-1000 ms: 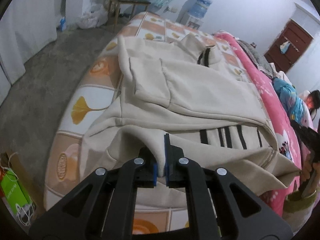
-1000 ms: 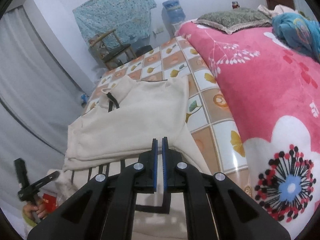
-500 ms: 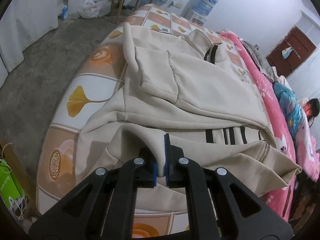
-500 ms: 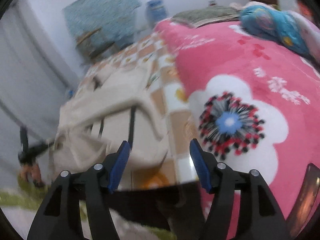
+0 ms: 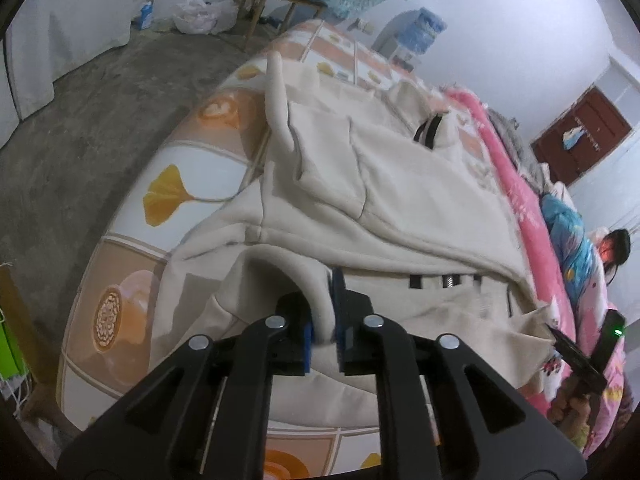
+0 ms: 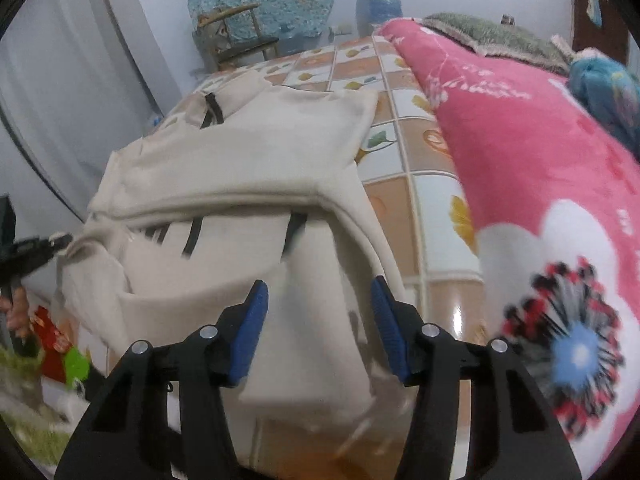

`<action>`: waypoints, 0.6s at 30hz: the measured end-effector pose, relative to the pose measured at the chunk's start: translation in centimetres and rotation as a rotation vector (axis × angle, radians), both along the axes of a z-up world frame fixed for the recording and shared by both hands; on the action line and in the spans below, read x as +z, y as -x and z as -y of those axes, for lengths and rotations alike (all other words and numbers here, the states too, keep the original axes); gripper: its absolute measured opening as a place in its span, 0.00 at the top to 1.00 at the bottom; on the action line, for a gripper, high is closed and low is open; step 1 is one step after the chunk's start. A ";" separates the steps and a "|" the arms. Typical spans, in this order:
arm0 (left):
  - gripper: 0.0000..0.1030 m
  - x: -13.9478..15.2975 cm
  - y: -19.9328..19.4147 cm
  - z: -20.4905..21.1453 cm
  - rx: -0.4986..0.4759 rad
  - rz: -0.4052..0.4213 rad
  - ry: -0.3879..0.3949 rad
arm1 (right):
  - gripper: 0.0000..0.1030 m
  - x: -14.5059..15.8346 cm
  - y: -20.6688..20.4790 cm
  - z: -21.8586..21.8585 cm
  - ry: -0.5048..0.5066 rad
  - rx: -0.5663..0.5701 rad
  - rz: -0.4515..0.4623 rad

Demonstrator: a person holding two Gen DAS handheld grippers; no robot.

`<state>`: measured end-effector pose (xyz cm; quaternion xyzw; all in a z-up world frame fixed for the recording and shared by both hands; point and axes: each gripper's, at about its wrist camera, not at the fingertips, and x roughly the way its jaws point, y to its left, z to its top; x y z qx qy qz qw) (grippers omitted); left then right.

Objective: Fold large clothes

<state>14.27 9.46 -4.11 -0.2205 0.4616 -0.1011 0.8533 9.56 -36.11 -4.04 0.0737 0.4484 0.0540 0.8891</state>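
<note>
Plainly, cream jacket (image 5: 420,184) on bed (image 5: 192,160)

Left gripper (image 5: 322,312): black angular arms, silver screws, blue pads. Right gripper (image 6: 318,320): same black frame, silver screws, blue pads (image 6: 252,320).

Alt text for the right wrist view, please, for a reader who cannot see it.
The right hand-held gripper, jaws closing but not yet gripping, hangs over the near hem of a cream hooded jacket spread on a tile-patterned bed sheet. A pink floral blanket lies to the right.
</note>
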 end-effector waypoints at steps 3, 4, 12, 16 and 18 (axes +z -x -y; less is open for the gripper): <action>0.78 1.3 0.7 -0.5 -0.007 0.056 0.007 | 0.50 0.0 -0.6 0.3 -0.028 -0.002 -0.002; 0.76 1.9 1.2 -0.8 -0.007 0.086 -0.002 | 0.50 0.1 -0.5 0.4 -0.030 -0.003 -0.002; 0.63 3.8 2.9 -1.4 -0.102 0.153 -0.096 | 0.50 0.1 0.0 1.1 -0.060 0.009 -0.034; 0.56 3.2 2.9 0.3 -0.168 0.141 -0.250 | 0.50 0.1 -0.2 0.7 -0.031 0.024 -0.052; 0.56 2.5 2.2 1.2 -0.188 0.124 -0.342 | 0.50 0.0 -0.4 0.4 -0.017 0.032 -0.062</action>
